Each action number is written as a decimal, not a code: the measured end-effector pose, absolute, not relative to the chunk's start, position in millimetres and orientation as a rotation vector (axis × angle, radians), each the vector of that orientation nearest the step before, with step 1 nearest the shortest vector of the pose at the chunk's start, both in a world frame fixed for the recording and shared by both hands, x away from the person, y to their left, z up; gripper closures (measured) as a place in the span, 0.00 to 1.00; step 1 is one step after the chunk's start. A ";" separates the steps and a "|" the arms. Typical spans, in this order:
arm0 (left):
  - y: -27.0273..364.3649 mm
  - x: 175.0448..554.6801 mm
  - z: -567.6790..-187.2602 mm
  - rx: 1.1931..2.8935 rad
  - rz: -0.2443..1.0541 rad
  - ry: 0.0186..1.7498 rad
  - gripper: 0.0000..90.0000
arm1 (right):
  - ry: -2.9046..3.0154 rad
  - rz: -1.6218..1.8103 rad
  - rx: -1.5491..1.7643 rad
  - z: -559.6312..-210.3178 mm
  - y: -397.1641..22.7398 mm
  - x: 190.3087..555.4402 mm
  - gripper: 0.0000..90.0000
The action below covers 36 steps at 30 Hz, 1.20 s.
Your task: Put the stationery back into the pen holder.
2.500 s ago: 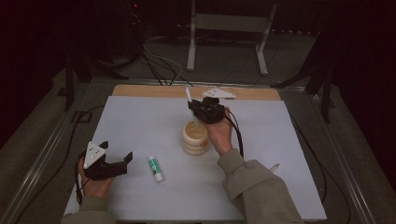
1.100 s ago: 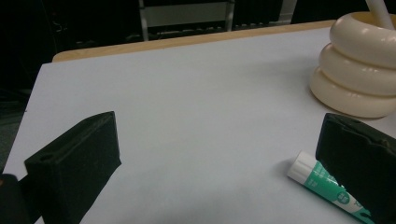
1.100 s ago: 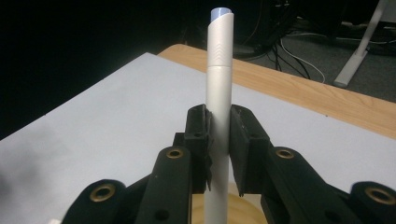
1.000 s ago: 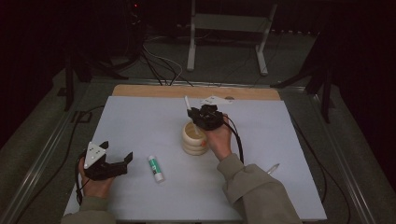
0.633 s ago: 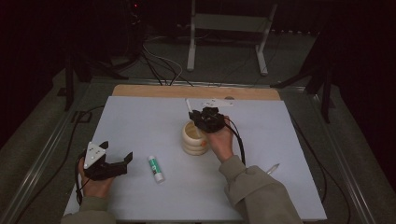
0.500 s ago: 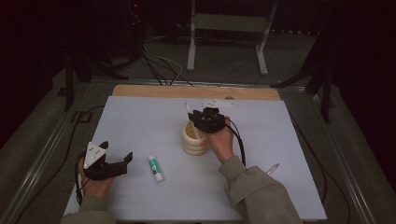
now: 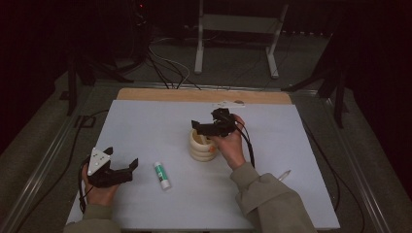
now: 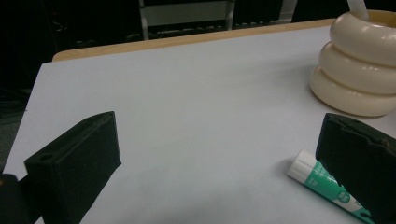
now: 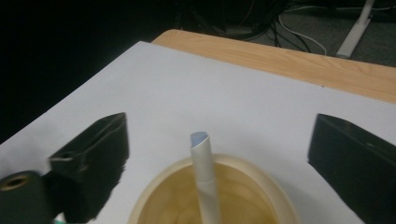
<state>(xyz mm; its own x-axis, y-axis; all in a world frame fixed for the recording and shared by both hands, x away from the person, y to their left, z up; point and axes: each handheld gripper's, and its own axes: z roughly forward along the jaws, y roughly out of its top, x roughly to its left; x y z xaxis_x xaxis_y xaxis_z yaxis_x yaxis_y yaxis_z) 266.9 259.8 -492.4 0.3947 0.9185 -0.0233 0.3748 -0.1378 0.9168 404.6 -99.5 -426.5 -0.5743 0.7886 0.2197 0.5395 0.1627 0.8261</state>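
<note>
Since a moment ago the right gripper [image 7: 201, 127] has drawn back over the cream ringed holder [image 7: 201, 145] at mid-table, jaws spread around its upright white tube [image 9: 204, 179]. Left gripper [image 7: 121, 167] rests open near-left beside the glue stick [image 7: 162, 174].

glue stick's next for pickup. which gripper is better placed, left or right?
Left. The left gripper is open beside the green-and-white glue stick, which lies by one jaw in the left gripper view. The right gripper hangs open over the cream ringed holder.

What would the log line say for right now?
left gripper: open, beside glue stick | right gripper: open above ribbed cream cup | white tube: in cup
</note>
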 end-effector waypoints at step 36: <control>258.7 267.5 -493.6 1.715 0.717 1.145 0.00 | 2.278 1.167 1.366 -406.9 -131.0 393.3 0.00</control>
<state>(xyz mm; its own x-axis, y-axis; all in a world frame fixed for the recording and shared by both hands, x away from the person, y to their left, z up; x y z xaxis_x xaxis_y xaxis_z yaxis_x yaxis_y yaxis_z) 267.5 258.7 -493.6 0.3970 0.9175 -0.0231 0.3805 -0.1416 0.9139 393.3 -131.0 -406.9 -0.5343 0.8246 0.1861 0.6329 0.2443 0.7347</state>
